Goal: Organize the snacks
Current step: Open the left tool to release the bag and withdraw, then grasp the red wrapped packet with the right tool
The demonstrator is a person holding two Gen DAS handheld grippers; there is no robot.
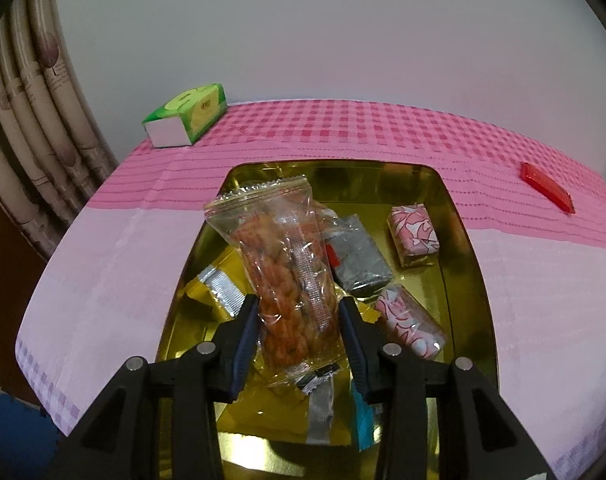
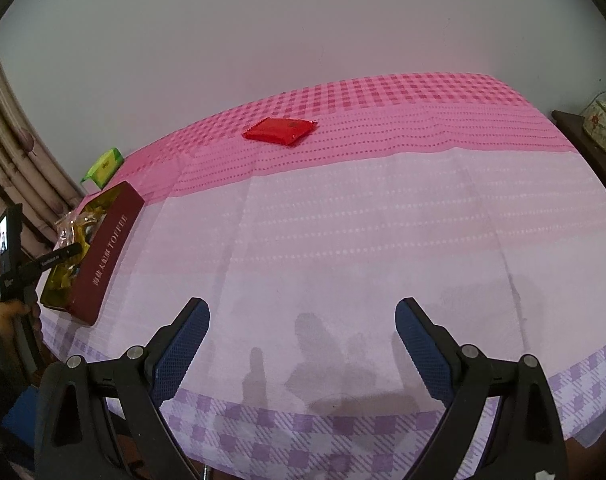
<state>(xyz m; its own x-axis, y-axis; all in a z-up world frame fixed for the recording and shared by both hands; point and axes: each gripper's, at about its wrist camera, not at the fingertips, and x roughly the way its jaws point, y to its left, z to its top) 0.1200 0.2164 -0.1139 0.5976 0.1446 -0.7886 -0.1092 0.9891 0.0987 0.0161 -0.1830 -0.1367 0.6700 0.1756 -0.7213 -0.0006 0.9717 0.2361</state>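
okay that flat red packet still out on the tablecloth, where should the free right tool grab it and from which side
Judging by its pose, the red packet lies flat, so pinch a crimped short edge, likely the right end, coming low from the near side with the open right tool.

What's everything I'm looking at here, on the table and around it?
Tin box: one, gold inside, dark red outside, on the table's left part.
Clear snack bag: one, orange twists inside, over the tin, between the left gripper's fingers.
Pink patterned sweets: two, in the tin's right side.
Grey packet: one, in the tin's middle.
Gold packet: one, silver end, in the tin's left side.
Red packet: one, on the pink checked cloth, outside the tin.
Green tissue pack: one, far left corner.
Tablecloth: one, pink and lilac.
Curtain: beige, left.
Left gripper: black, closed on the bag.
Right gripper: black, open, empty.
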